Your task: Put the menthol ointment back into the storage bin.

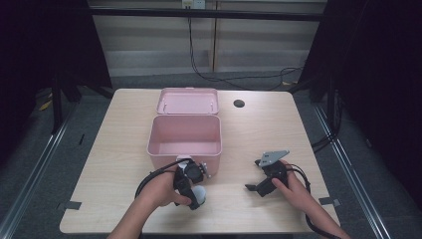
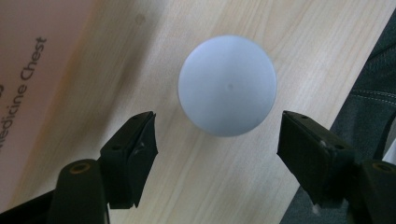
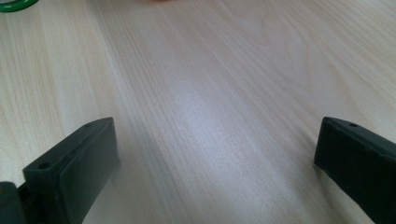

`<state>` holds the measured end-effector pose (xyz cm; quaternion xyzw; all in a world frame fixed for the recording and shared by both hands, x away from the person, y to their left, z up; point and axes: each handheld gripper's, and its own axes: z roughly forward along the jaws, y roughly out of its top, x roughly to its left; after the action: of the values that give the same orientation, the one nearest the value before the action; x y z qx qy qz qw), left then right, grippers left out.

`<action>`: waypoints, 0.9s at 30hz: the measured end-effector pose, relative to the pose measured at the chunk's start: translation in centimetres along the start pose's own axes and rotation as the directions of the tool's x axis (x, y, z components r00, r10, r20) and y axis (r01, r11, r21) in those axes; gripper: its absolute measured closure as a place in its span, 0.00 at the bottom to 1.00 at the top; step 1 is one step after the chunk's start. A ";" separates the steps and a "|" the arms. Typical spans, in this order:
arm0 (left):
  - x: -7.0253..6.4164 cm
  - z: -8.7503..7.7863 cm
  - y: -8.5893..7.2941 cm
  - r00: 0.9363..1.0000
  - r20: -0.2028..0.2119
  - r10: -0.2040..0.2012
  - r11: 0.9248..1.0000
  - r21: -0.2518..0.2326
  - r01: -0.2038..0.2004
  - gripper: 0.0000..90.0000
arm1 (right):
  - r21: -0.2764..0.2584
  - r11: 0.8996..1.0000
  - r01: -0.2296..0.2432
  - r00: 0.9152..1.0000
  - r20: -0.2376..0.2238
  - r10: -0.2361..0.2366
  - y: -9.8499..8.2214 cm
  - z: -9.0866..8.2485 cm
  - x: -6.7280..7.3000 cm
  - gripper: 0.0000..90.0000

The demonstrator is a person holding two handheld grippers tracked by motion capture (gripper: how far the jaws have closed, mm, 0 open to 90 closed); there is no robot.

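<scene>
Hovering over the near part of the wooden table (image 1: pixel 259 124), the left gripper (image 1: pixel 195 201) points down at a pale, whitish round-topped object (image 2: pixel 227 85), a ball or a domed cap, though which of the two cannot be told. In the left gripper view its two black jaws stand about half open, one on each side of that round object and slightly short of it, with bare wood showing between each pad and the object's edge, so nothing is gripped. The object rests on the table just in front of the near wall of the pink medicine chest (image 1: pixel 184 137), whose side, printed with the words "Medicine Chest", fills the left edge of the left gripper view. In the high view the object (image 1: pixel 198 193) shows as a light patch under the person's left hand (image 1: pixel 161 191), close to the table's near edge. The chest sits at the middle of the table with its lid (image 1: pixel 187 101) swung back and lying open behind it, and its inside looks bare pink. Farther right, a small dark round hole (image 1: pixel 239 103) marks the tabletop beside the lid. At the right, the right gripper (image 1: pixel 251 187) lies low over the table in the person's right hand (image 1: pixel 293 186), well apart from the chest and the round object. In the right gripper view its jaws stand wide apart over plain wood, holding nothing, and a bit of a green ring (image 3: pixel 14 4) peeks in at the top left corner.
</scene>
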<state>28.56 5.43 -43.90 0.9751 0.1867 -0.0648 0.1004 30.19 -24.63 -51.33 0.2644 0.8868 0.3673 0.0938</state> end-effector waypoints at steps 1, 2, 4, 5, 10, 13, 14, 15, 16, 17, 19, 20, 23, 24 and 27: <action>0.0 0.0 0.0 1.000 0.000 0.000 1.000 0.000 0.000 0.32 | 0.000 1.000 0.000 1.000 0.000 0.000 0.0 0.0 0.0 0.00; 0.0 0.0 0.2 1.000 -0.004 0.002 1.000 -0.001 -0.002 0.32 | 0.000 1.000 0.001 1.000 0.000 -0.001 0.0 0.0 0.0 0.00; 0.0 0.1 0.4 1.000 -0.003 -0.006 1.000 -0.006 0.006 0.34 | 0.000 1.000 0.001 1.000 0.000 -0.001 0.0 0.0 0.0 0.00; 0.0 0.1 0.6 1.000 0.001 0.000 1.000 -0.001 0.000 0.34 | 0.000 1.000 0.001 1.000 0.000 -0.001 0.0 0.0 0.0 0.00; -0.3 0.1 1.1 1.000 0.000 -0.004 1.000 -0.016 0.004 0.37 | -0.001 1.000 0.002 1.000 0.000 -0.002 0.0 0.0 0.0 0.00; -0.5 0.1 1.4 1.000 -0.004 0.001 1.000 -0.019 -0.001 0.40 | -0.002 1.000 0.002 1.000 0.000 -0.002 0.0 0.0 0.0 0.00; -0.5 0.1 1.5 1.000 -0.003 0.004 1.000 -0.022 -0.004 0.40 | -0.002 1.000 0.003 1.000 0.001 -0.003 0.0 0.0 0.0 0.00; -0.5 0.1 1.5 1.000 -0.003 0.004 1.000 -0.022 -0.004 0.41 | -0.002 1.000 0.002 1.000 0.000 -0.002 0.0 0.0 0.0 0.00; -0.6 0.0 1.7 1.000 -0.004 0.009 1.000 -0.022 -0.009 0.42 | -0.002 1.000 0.003 1.000 0.001 -0.003 0.0 0.0 0.0 0.00; -0.6 0.0 1.7 1.000 -0.004 0.009 1.000 -0.022 -0.009 0.43 | -0.002 1.000 0.003 1.000 0.001 -0.003 0.0 0.0 0.0 0.00; -0.6 -0.1 1.9 1.000 -0.004 0.005 1.000 -0.031 -0.005 0.46 | -0.001 1.000 0.002 1.000 0.000 -0.002 0.0 0.0 0.0 0.00; -0.6 -0.1 1.9 1.000 -0.004 0.005 1.000 -0.031 -0.005 0.46 | -0.001 1.000 0.002 1.000 0.000 -0.002 0.0 0.0 0.0 0.00; -0.7 0.0 2.2 1.000 -0.014 0.010 0.999 -0.031 -0.011 0.48 | -0.002 1.000 0.002 1.000 0.000 -0.002 0.0 0.0 0.0 0.00; -0.7 0.0 2.3 1.000 -0.021 0.014 1.000 -0.024 -0.015 0.48 | -0.001 1.000 0.002 1.000 0.000 -0.002 0.0 0.0 0.0 0.00; -0.7 0.0 2.4 1.000 -0.029 0.008 1.000 -0.027 -0.009 0.55 | -0.002 1.000 0.002 1.000 0.000 -0.002 0.0 0.0 0.0 0.00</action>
<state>28.84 2.99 -43.35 0.9753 0.1849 -0.0475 0.1110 30.21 -24.63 -51.34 0.2633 0.8867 0.3680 0.0945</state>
